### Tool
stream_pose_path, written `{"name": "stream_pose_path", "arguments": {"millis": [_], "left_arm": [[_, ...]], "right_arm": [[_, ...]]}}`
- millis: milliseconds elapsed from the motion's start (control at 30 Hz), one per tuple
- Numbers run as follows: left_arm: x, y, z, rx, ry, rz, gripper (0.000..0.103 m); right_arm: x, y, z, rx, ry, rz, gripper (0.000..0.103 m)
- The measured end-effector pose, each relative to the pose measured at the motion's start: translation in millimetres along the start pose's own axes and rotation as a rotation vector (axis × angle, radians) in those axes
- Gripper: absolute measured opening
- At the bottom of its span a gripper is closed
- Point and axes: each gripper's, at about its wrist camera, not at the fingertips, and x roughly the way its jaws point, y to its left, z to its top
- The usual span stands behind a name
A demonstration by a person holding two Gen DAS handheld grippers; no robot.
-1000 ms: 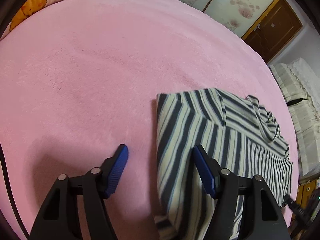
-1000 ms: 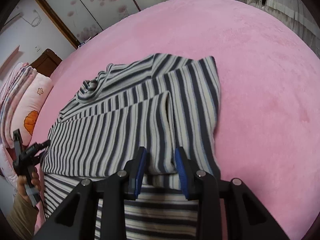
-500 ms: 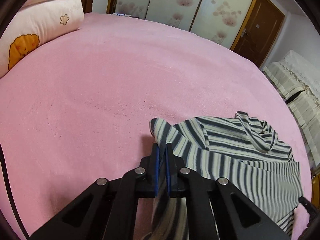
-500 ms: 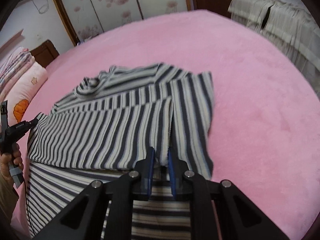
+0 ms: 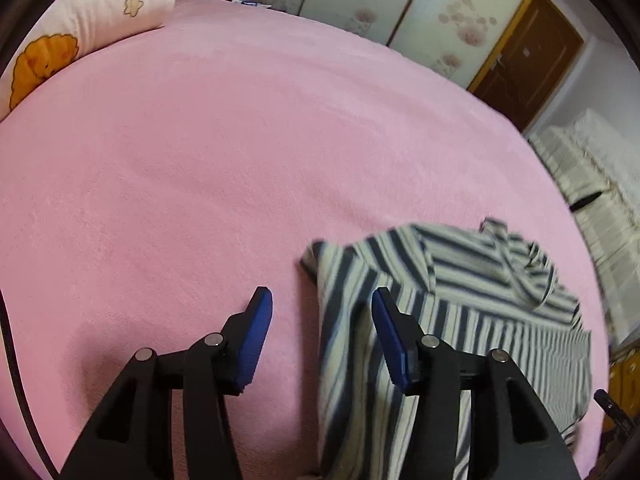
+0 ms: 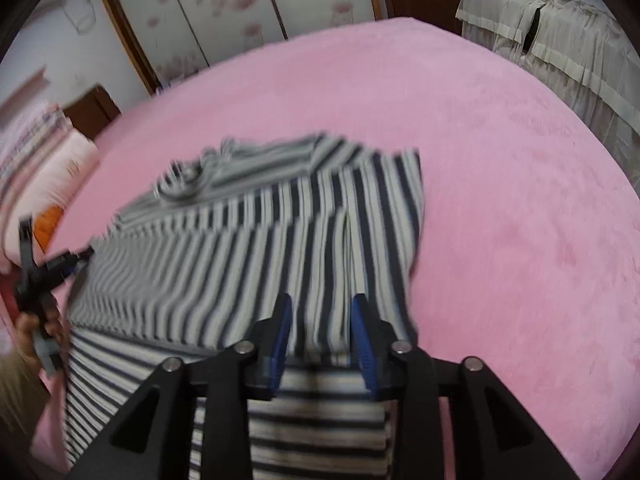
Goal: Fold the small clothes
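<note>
A navy-and-cream striped shirt [image 5: 460, 300] lies partly folded on the pink bed [image 5: 200, 160], its collar at the far end. My left gripper [image 5: 320, 300] hangs over the shirt's left edge; its jaws are opening, and the fabric under the gap touches neither blue pad. In the right wrist view the shirt [image 6: 240, 248] has a sleeve folded across the body. My right gripper [image 6: 321, 304] stands over the near right part, jaws opening, the striped cloth lying loose between the pads. A hand [image 6: 28, 328] holds the left gripper [image 6: 76, 262] at the shirt's left side.
A pillow with an orange print [image 5: 80, 28] lies at the bed's far left. Flowered wardrobe doors [image 5: 360, 4] and a brown door [image 5: 532, 52] stand behind. A cloth-covered piece of furniture [image 6: 560, 40] stands along the bed's right side.
Half a second ago both grippers were shut on the shirt's fabric. Both have since opened and let it go; the cloth has dropped back onto the bed.
</note>
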Motion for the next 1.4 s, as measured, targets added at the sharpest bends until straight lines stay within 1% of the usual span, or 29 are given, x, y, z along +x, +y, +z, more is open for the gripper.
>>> {"name": "stream_pose_path", "arguments": {"millis": [100,200,233,333,367,400,433,500,567,667,733,800,900,967,1067,1200,1300,1400], "left_arm": [[6,3,7,-0.004,0.027,-0.006,0.051],[18,3,8,0.018,0.072,0.002,0.051],[25,-2,7,0.029,0.088,0.008,0.051],[33,-7,7,0.048,0.089,0.019,0.049],[34,-9,8,0.054,0.087,0.020,0.026],[35,-11,9,0.065,0.084,0.019,0.008],[36,-16,11,0.080,0.070,0.036,0.007],[29,-23,12,0.110,0.012,0.063,0.006],[24,-32,11,0.146,-0.036,0.084,0.006],[23,-35,7,0.145,-0.081,0.108,0.006],[25,-31,4,0.129,-0.101,0.128,0.006],[29,-22,2,0.095,-0.090,0.135,0.006],[24,-14,0,0.058,-0.109,0.114,0.007],[11,-17,-1,0.078,-0.163,0.096,0.006],[-2,-28,-5,0.121,-0.236,0.091,0.007],[-12,-33,-8,0.113,-0.294,0.080,0.007],[-12,-32,-8,0.095,-0.294,0.080,0.008],[1,-32,-6,0.096,-0.244,0.120,0.009]], "right_arm": [[15,-7,22,0.034,0.013,0.036,0.034],[43,-12,37,0.060,0.058,0.047,0.034],[52,-12,41,0.063,0.075,0.043,0.034],[72,-12,43,0.056,0.110,0.045,0.034],[74,-9,42,0.038,0.108,0.035,0.030],[75,-6,42,0.009,0.102,0.019,0.011],[73,-3,41,-0.005,0.090,0.013,0.007],[64,4,41,-0.042,0.024,-0.037,0.006],[56,10,40,-0.060,-0.040,-0.069,0.006],[59,11,39,-0.072,-0.071,-0.130,0.006],[72,8,36,-0.078,-0.051,-0.173,0.006],[80,3,32,-0.069,-0.037,-0.179,0.006],[74,6,29,-0.083,-0.066,-0.193,0.006],[57,10,28,-0.083,-0.132,-0.166,0.006],[34,17,29,-0.097,-0.233,-0.151,0.006],[26,16,31,-0.084,-0.270,-0.153,0.006],[21,11,32,-0.055,-0.283,-0.145,0.006],[33,11,29,-0.068,-0.252,-0.187,0.006]]}}
